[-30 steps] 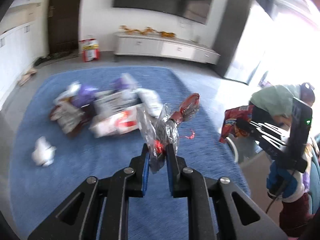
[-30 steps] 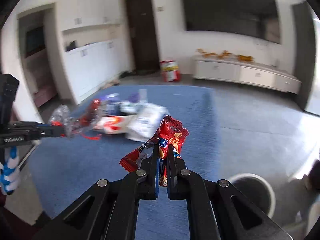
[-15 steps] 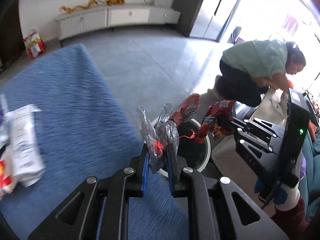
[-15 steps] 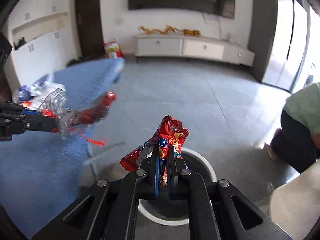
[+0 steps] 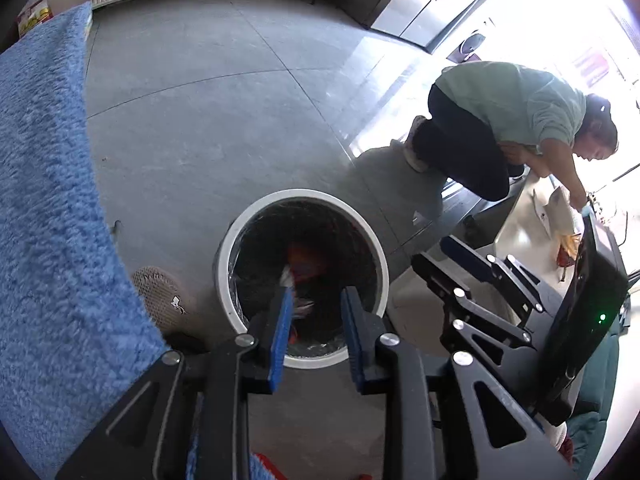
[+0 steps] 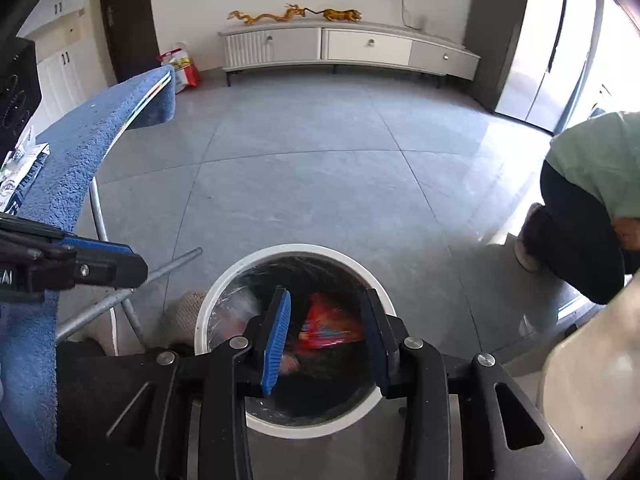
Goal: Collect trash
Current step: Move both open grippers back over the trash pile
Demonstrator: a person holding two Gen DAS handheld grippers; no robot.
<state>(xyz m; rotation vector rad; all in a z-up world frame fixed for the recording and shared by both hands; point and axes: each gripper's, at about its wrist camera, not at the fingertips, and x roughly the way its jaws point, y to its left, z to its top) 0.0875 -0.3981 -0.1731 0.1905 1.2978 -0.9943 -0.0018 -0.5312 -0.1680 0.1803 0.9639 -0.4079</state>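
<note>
L wrist view:
- My left gripper (image 5: 316,304): jaws apart, nothing between the blue pads (image 5: 282,332). Hangs directly over the bin mouth, I'd judge so anything let go falls straight in.
- Bin (image 5: 240,240): round, white rim, dark liner, on the grey floor (image 5: 200,120) just beside the edge of the blue-covered table (image 5: 48,200).
- Trash (image 5: 300,264): red/orange wrappers lying inside the bin, low down; part hidden behind my left pad.
- Shoe (image 5: 160,300): beige knit, between table edge and bin, touching neither as far as I can tell.
- My right gripper (image 5: 448,256): in from the right edge, jaws apart, empty, tips near the bin rim.
- Person (image 5: 508,120): green top, crouched well apart from the bin, busy w/ something else.

R wrist view:
- Right gripper (image 6: 324,328): spread wide, holding nothing, also centred over the bin (image 6: 224,280).
- Trash (image 6: 328,324): red snack wrapper at the bottom, w/ clear plastic (image 6: 240,308) beside it toward the left wall.
- Left gripper (image 6: 104,264): seen side-on at left edge; open or closed can't be told here.
- Table (image 6: 80,140): blue cloth, metal legs; more wrappers (image 6: 20,168) sit at its left edge, so I reckon collecting isn't finished.
- Cabinet (image 6: 348,46): along the far wall, irrelevant.
</note>
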